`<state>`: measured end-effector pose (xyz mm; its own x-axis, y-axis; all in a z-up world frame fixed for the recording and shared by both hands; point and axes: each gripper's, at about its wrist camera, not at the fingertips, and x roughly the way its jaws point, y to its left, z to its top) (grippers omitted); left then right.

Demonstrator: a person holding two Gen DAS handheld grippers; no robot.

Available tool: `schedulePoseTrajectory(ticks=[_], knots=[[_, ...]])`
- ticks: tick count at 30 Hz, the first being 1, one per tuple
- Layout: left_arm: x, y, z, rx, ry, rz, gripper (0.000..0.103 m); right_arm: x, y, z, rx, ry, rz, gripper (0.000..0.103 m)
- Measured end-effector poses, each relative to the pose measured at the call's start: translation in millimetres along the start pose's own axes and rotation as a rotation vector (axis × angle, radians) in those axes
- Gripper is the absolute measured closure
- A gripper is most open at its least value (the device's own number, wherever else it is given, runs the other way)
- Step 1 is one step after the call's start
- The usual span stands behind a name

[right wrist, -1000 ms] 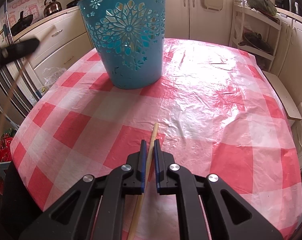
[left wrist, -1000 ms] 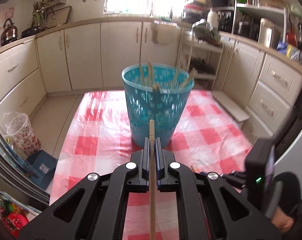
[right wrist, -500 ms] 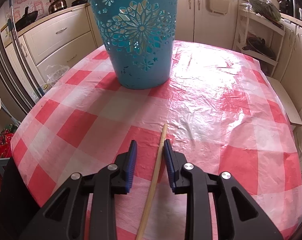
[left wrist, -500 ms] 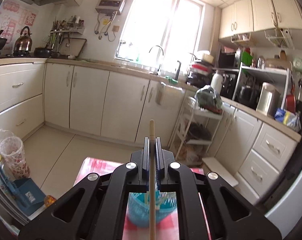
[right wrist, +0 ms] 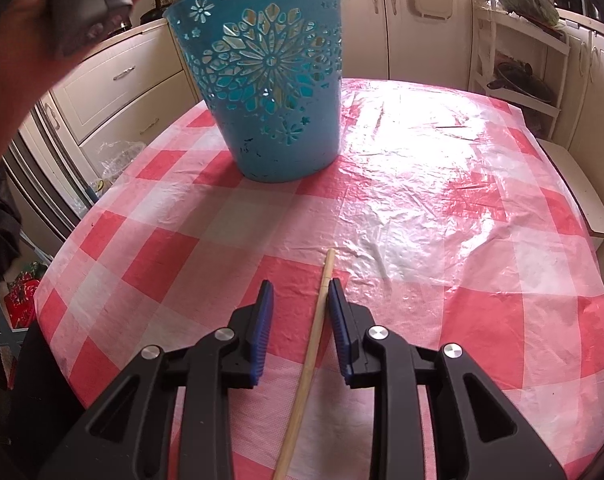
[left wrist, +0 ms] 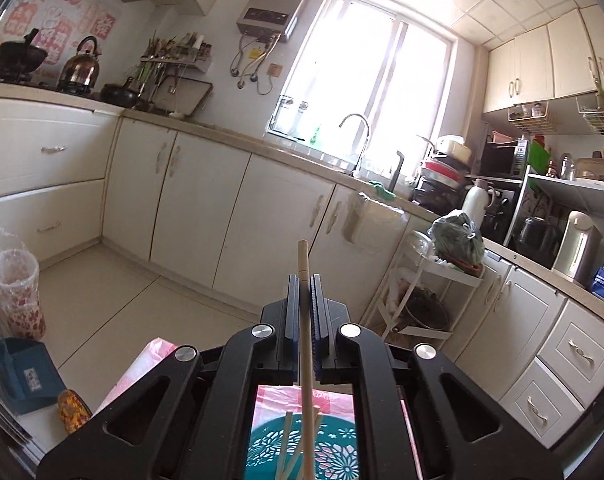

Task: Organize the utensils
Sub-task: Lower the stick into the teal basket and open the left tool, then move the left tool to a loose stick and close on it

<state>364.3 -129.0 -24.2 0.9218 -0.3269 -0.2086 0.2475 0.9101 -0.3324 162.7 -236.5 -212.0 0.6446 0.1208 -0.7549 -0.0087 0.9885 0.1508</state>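
The left gripper (left wrist: 305,280) has its two blue-padded fingers (left wrist: 290,304) pressed together on a thin, pale wooden chopstick (left wrist: 304,320), which runs between the pads; one end sticks out beyond the fingertips and the other goes down toward the bottom edge of the left wrist view. Under this gripper, seen through the gap in its black frame, is the turquoise plastic basket with cut-out flower pattern (left wrist: 334,448), w/ other pale sticks standing tilted inside it. The right gripper (right wrist: 298,294) has just been opening: its fingers (right wrist: 261,320) are spread apart, and a second pale wooden chopstick (right wrist: 310,356) lies flat between them on the red-and-white checked plastic tablecloth (right wrist: 422,208), close beside the right-side pad; whether it touches the pad cannot be told. The left-side pad is clearly apart from it. The basket (right wrist: 269,80) stands upright on the cloth, well ahead of the right gripper. At upper left of the right wrist view a hand (right wrist: 41,12) holds a dark grip above the basket. Behind are cream kitchen cabinets (left wrist: 205,208) and a bright window (left wrist: 366,80).
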Motion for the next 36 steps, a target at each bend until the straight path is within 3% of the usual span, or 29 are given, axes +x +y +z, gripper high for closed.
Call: schedulePoseTrajectory(ticks=[7,16,21,26,30,33,36], knots=[[7.1,3.7,-23.0,0.013,0.021,0.015,0.097,-0.1,-2.0,0.5,0.008,0.002,0.013,0.073],[7.2,3.2,-21.0,0.028,0.037,-0.006,0.097,0.3,-1.1,0.7,0.005,0.002,0.013,0.071],[10.6,23.5,-25.6,-0.018,0.143,-0.039,0.097,0.1,-1.0,0.5,0.008,0.002,0.017,0.071],[3.5,75.6,-31.0,-0.163,0.254,-0.071,0.096,0.1,-1.3,0.9,0.01,0.003,0.022,0.069],[0.3,120.2,-48.5,-0.246,0.344,-0.028,0.077,0.3,1.1,0.5,0.0,0.004,0.019,0.068],[11.6,137.7,-71.6,-0.125,0.46,0.081,0.06,0.3,1.8,0.5,-0.002,0.004,0.016,0.068],[36.7,139.3,-99.8,0.077,0.595,0.121,0.059,0.4,4.1,0.3,-0.011,0.002,0.008,0.066]])
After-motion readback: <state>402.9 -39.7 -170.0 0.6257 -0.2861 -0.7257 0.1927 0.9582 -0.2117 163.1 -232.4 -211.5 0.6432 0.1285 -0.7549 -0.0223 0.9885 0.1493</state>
